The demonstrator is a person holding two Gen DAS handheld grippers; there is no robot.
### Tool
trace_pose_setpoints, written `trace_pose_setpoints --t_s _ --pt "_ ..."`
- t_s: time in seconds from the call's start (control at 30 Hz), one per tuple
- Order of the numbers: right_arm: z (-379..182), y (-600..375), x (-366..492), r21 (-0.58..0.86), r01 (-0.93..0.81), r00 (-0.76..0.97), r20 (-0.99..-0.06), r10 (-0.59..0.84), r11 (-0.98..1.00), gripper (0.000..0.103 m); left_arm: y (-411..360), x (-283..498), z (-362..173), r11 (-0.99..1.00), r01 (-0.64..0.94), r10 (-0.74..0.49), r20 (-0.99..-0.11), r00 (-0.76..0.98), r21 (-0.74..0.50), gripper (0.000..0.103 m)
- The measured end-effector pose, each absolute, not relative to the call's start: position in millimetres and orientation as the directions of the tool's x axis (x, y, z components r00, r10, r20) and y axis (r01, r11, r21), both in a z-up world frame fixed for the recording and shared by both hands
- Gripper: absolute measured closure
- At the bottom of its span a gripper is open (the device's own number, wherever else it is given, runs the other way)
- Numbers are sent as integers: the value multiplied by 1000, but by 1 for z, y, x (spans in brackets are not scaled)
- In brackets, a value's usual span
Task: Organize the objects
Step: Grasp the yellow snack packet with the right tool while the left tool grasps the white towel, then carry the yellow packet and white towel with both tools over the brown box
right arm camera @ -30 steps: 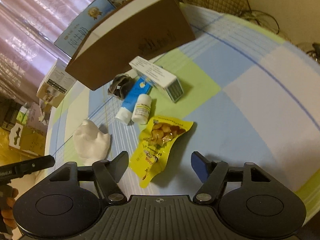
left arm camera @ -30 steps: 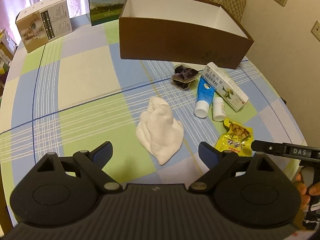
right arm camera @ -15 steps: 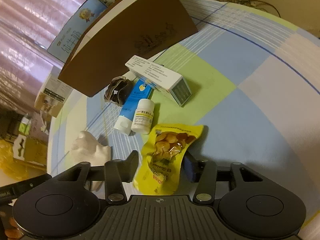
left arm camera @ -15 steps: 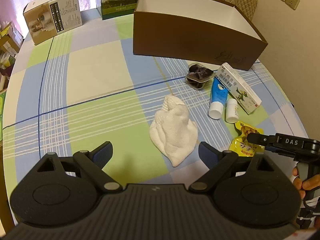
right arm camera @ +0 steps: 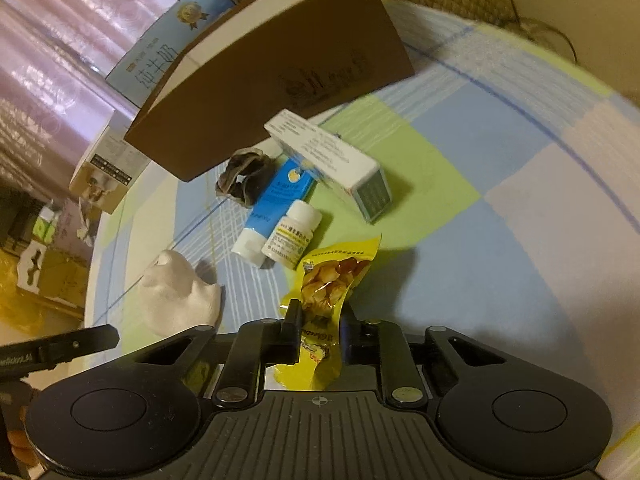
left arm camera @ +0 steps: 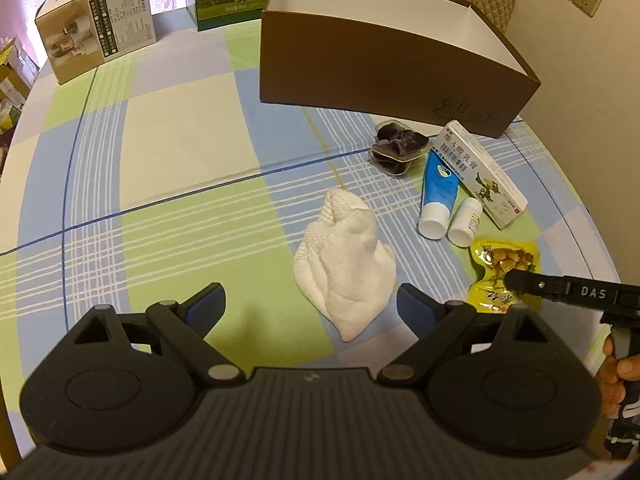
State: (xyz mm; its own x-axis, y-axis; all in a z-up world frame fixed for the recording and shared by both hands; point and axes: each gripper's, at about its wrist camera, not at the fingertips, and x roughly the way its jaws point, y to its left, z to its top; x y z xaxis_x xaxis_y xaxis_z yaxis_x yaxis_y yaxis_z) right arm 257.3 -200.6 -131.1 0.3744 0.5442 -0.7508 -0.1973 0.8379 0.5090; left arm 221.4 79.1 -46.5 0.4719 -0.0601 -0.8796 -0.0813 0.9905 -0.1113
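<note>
Yellow snack packet (right arm camera: 320, 304) sits pinched between the two fingers of the right claw (right arm camera: 319, 330), which have just closed on its lower half; its top sticks out ahead of the tips, above the checked tablecloth (right arm camera: 480, 272). Just beyond lie a white bottle (right arm camera: 292, 236) and a blue tube (right arm camera: 272, 204). Left claw (left arm camera: 310, 306) hangs wide apart, a white cloth (left arm camera: 344, 264) lying ahead between its fingers.
</note>
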Motion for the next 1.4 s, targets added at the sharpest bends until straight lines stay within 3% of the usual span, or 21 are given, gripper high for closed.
trace_pose_setpoints --t_s 0.3,0.7,1.07,1.4 --pt "-110 -214 255 452 -220 430 -751 502 865 89 64 232 -59 996 -36 -56 -867 496 -85 14" --pt "-101 -247 258 432 -159 473 -756 453 888 89 43 258 -75 999 14 -37 -870 492 -35 24" --pt "-100 -261 268 427 -141 473 -764 439 893 89 44 277 -89 999 -20 -14 -886 463 -26 59" --pt "-95 -259 284 426 -175 464 -759 456 888 89 49 272 -79 997 -50 -28 -878 479 -59 80"
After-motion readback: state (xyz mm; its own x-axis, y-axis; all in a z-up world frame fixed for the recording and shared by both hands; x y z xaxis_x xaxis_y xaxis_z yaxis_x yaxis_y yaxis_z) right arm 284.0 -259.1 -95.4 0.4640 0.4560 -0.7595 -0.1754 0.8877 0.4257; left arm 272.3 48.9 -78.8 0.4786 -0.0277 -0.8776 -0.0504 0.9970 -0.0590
